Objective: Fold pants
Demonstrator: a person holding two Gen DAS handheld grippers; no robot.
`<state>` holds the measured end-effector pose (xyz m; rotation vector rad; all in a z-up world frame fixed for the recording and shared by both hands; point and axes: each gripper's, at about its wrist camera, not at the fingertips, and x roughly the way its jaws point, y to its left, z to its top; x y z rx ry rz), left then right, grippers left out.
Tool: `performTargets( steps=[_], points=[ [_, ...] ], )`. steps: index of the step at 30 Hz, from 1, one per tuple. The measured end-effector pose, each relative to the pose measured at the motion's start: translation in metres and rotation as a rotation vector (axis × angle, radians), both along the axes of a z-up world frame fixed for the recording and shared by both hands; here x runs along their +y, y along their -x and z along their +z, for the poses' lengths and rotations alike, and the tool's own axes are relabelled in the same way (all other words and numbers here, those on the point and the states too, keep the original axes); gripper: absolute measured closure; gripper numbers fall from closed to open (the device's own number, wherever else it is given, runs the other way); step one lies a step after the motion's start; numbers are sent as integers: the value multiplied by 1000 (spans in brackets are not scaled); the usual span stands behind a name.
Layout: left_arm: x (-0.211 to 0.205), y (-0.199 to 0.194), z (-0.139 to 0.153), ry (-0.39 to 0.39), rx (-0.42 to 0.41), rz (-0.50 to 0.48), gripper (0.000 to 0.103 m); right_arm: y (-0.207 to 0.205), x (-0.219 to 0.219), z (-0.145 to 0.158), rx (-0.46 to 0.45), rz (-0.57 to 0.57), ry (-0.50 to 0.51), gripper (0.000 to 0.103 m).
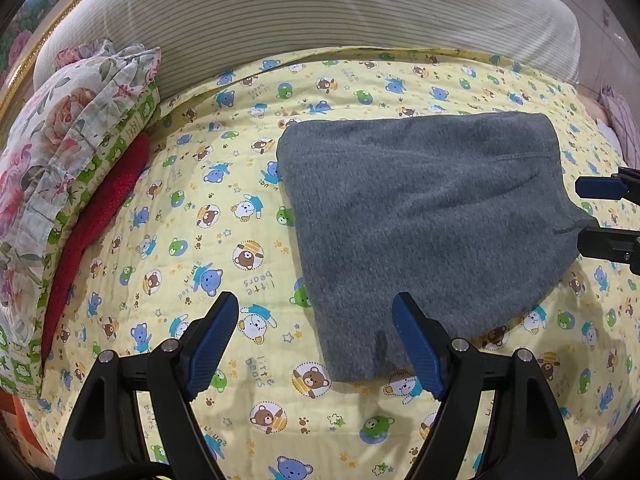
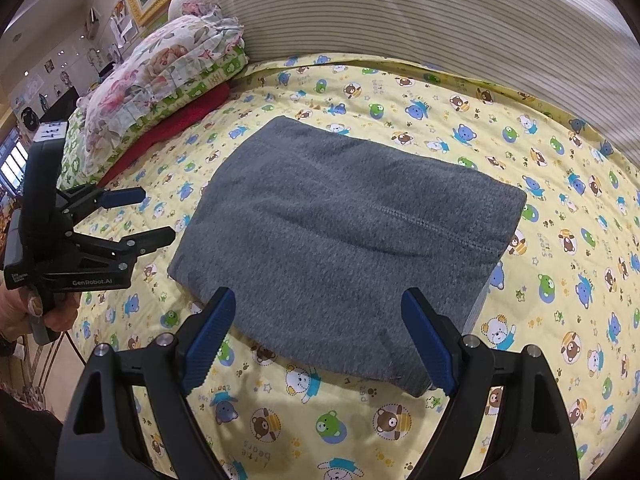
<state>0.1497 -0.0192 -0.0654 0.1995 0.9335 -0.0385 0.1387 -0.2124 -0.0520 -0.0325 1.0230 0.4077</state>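
The grey fleece pants (image 2: 344,240) lie folded into a compact stack on the yellow bear-print quilt (image 2: 560,280) covering the bed. The left gripper (image 1: 316,312) and right gripper (image 2: 320,308) both hover just beside the stack, fingers spread, pinching nothing. Floral pillows (image 1: 60,140) sit well apart.

Bed's yellow bear-print quilt (image 2: 400,420) carries folded grey pants (image 2: 340,240), a red towel (image 2: 188,118) and stacked floral pillows (image 2: 160,68)

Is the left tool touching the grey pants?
Apart. The right wrist view shows the left tool open beside the grey pants, with a strip of yellow bear quilt visible between them.
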Motion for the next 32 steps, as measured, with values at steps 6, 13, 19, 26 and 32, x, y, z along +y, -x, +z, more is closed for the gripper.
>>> performTargets(
  steps=[6, 13, 19, 26, 32],
  points=[
    [2, -4, 0, 2, 2, 6, 23, 0, 0, 0, 1, -2, -1, 18],
    [3, -5, 0, 3, 3, 6, 23, 0, 0, 0, 0, -3, -3, 18],
    [5, -9, -1, 8, 12, 7, 23, -4, 0, 0, 4, -3, -6, 18],
    [4, -16, -3, 9, 15, -3, 23, -6, -2, -1, 5, -4, -6, 18],
    [2, -24, -2, 25, 31, 6, 23, -12, -7, -2, 4, -29, -9, 18]
  ],
)
